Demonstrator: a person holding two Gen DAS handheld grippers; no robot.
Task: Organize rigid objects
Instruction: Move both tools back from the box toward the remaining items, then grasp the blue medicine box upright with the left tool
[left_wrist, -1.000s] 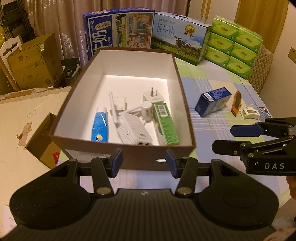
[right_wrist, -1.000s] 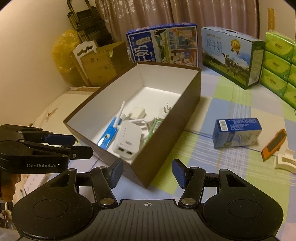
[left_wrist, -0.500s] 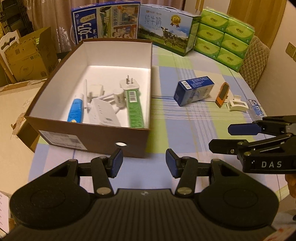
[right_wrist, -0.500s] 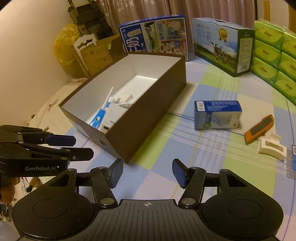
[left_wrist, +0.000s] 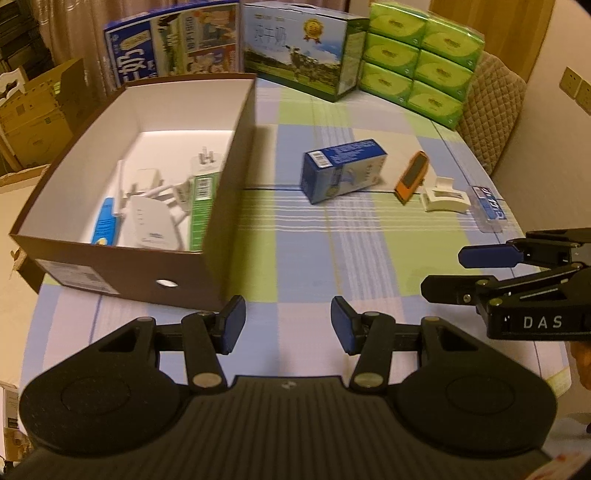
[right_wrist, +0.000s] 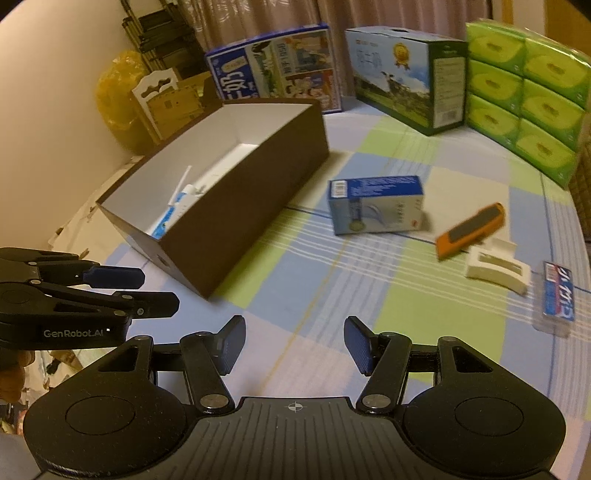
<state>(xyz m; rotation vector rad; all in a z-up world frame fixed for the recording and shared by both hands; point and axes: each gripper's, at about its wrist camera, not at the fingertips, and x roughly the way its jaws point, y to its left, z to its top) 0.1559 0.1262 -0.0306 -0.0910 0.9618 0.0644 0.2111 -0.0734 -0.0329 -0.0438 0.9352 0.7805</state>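
Note:
A brown box with a white inside stands at the table's left and holds a white router, a blue item, a green carton and a white plug. On the checked cloth to its right lie a blue carton, an orange utility knife, a white plastic holder and a small blue-labelled clear pack. My left gripper and right gripper both hover open and empty over the table's near edge.
Two milk cartons and a stack of green tissue packs line the table's far edge. A padded chair back stands far right. Cardboard boxes sit on the floor at left.
Both grippers have shifted rightward along the table; the brown box slid to the left in both views and the loose items on the cloth came closer. Neither gripper's jaws changed.

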